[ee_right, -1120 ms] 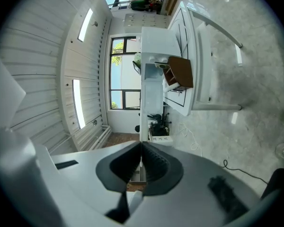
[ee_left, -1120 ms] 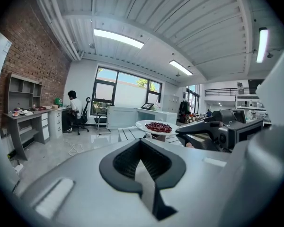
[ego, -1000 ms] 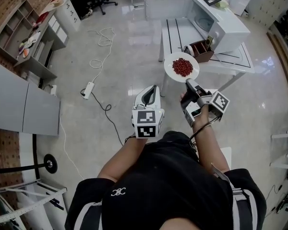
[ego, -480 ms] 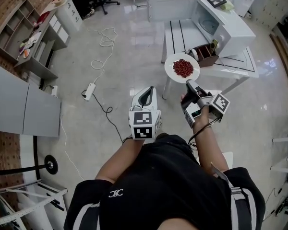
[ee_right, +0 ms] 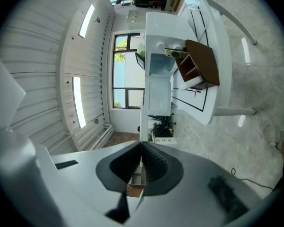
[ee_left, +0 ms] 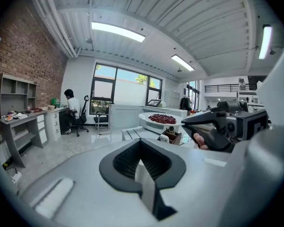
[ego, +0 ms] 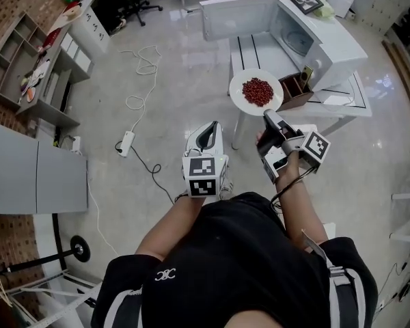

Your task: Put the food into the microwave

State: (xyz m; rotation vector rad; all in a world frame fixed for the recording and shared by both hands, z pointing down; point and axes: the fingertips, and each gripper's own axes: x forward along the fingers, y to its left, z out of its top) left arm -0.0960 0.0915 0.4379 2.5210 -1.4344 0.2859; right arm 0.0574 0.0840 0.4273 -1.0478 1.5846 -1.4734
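Observation:
A white plate (ego: 240, 100) with a heap of red food (ego: 257, 91) hangs in the air at the front left corner of the white table (ego: 342, 98). My right gripper (ego: 268, 116) is shut on the plate's near rim. In the right gripper view the plate shows edge-on as a white strip (ee_right: 143, 103) running up from the jaws. The white microwave (ego: 313, 35) stands on the table beyond the plate, its door (ego: 236, 14) swung open to the left. My left gripper (ego: 208, 132) is shut on nothing, lower and left of the plate, which is also in its view (ee_left: 163, 119).
A brown wooden holder (ego: 295, 91) stands on the table just right of the plate, in front of the microwave. A power strip (ego: 126, 142) and cables lie on the floor to the left. Shelves (ego: 27, 60) line the left wall. A person (ee_left: 71, 111) sits at a far desk.
The plate has moved forward, from in front of the brown holder to its left, closer to the open microwave. The left gripper has stayed shut below it.

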